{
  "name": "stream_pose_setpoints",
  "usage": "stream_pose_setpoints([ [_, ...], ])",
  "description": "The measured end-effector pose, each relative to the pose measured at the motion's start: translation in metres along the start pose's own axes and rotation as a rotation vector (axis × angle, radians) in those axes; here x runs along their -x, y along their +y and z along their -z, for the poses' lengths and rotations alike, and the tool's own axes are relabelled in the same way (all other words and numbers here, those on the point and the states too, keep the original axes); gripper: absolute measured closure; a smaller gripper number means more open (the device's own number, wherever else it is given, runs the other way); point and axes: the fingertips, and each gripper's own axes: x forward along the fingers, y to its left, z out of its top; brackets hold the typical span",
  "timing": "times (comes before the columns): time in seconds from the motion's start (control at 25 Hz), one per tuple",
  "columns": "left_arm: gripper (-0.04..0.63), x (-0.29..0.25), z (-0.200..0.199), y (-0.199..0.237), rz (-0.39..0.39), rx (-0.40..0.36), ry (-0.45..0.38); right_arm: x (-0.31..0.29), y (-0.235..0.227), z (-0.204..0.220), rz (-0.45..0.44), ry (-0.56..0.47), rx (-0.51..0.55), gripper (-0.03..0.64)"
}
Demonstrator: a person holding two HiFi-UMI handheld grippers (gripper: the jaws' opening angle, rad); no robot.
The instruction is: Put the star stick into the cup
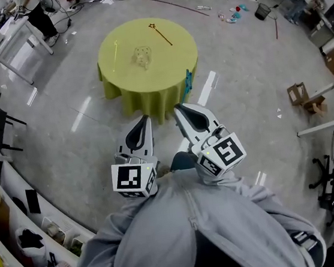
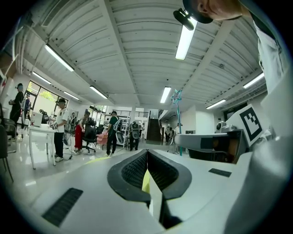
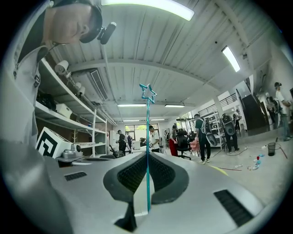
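Observation:
My right gripper (image 1: pixel 179 106) (image 3: pixel 147 157) is shut on a thin teal star stick (image 3: pixel 148 137), which rises upright between its pads with the star (image 3: pixel 148 93) on top. The same stick (image 1: pixel 188 80) shows teal near the table's front edge, and its star (image 2: pixel 176 96) shows beside my right gripper in the left gripper view. A clear cup (image 1: pixel 140 56) stands in the middle of the round yellow-green table (image 1: pixel 166 75), well ahead of both grippers. My left gripper (image 1: pixel 145 119) (image 2: pixel 147 160) is shut and holds nothing I can see; only a yellow sliver shows behind its pads.
A dark stick with a star tip (image 1: pixel 161 34) lies on the table's far side, and a pale yellow stick (image 1: pixel 115 54) lies at its left. People (image 2: pixel 111 132) and chairs stand across the room. Shelves (image 3: pixel 68 123) line one wall.

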Motion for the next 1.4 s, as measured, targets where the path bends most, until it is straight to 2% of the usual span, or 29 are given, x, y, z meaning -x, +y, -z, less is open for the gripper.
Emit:
stream_pose_setpoints([
  [0.32,0.577,-0.002,0.008,0.012,-0.009,0.025,0.007,-0.006,0.001,0.006,0.004,0.009,-0.001,0.577],
  [0.64,0.577,-0.036,0.006,0.015,0.007,0.019,0.001,-0.025,-0.026,0.001,-0.002,-0.009,0.008,0.577],
  [1.0,0.577,-0.125,-0.007,0.058,-0.024,0.000,-0.008,-0.104,-0.097,-0.007,-0.053,-0.027,0.007,0.577],
  [1.4,0.577,-0.235,-0.011,0.110,-0.077,0.013,0.016,-0.204,-0.186,-0.006,-0.128,0.014,-0.017,0.577],
])
